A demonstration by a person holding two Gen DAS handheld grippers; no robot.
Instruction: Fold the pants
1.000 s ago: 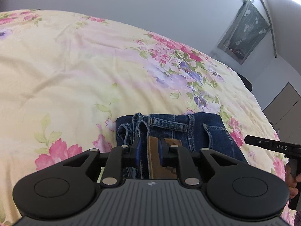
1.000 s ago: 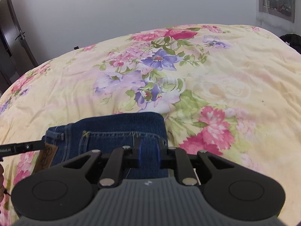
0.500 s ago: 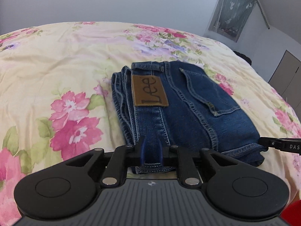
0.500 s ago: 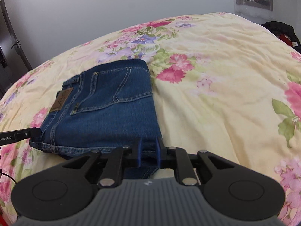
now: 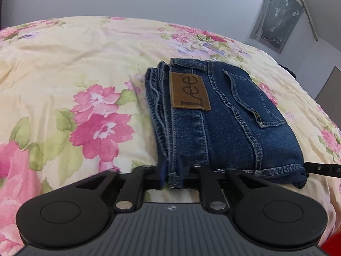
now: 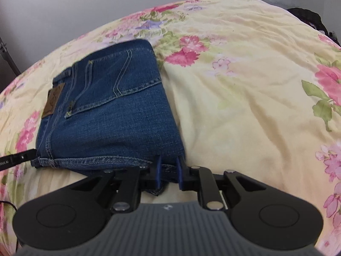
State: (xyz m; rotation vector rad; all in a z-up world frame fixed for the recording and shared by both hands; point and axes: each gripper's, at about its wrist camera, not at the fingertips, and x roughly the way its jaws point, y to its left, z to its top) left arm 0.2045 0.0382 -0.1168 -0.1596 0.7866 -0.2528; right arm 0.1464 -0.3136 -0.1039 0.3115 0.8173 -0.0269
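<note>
Pants: one pair of dark blue denim jeans point(image 5: 215, 115) lay folded into a compact rectangular bundle on the bed, directly ahead of both grippers, its near edge reaching back to their fingertips.
Patch: one brown leather brand patch point(image 5: 190, 90) sat on the top layer, ahead of the left gripper; in the right wrist view the same patch point(image 6: 52, 100) lay far ahead and to the left.
Pocket: one stitched back pocket point(image 5: 251, 98) faced up, ahead and to the right of the left gripper.
Left gripper: the black two-finger left gripper point(image 5: 171, 176) had its blue pads pressed onto the near left corner of the bundle, pinching the stacked denim edges.
Right gripper: the black two-finger right gripper point(image 6: 168, 171) pinched the near right corner, a bit of hem hanging between its pads.
Count of grippers: two, one at each near corner; each showed as a thin black bar at the edge of the other's view.
Bed: one cream quilt printed with pink and purple flowers point(image 5: 70, 68) carried the bundle and spread away on all sides of the grippers.
Step in hand: judged to be the last fold, with the bundle laid down and both corners held.
Next move: likely to call for parting both sets of fingers and drawing straight back, low and level, so the layers did not drag open.
Wall hanging: one grey-green cloth point(image 5: 277, 17) hung far ahead to the right of the left gripper.
</note>
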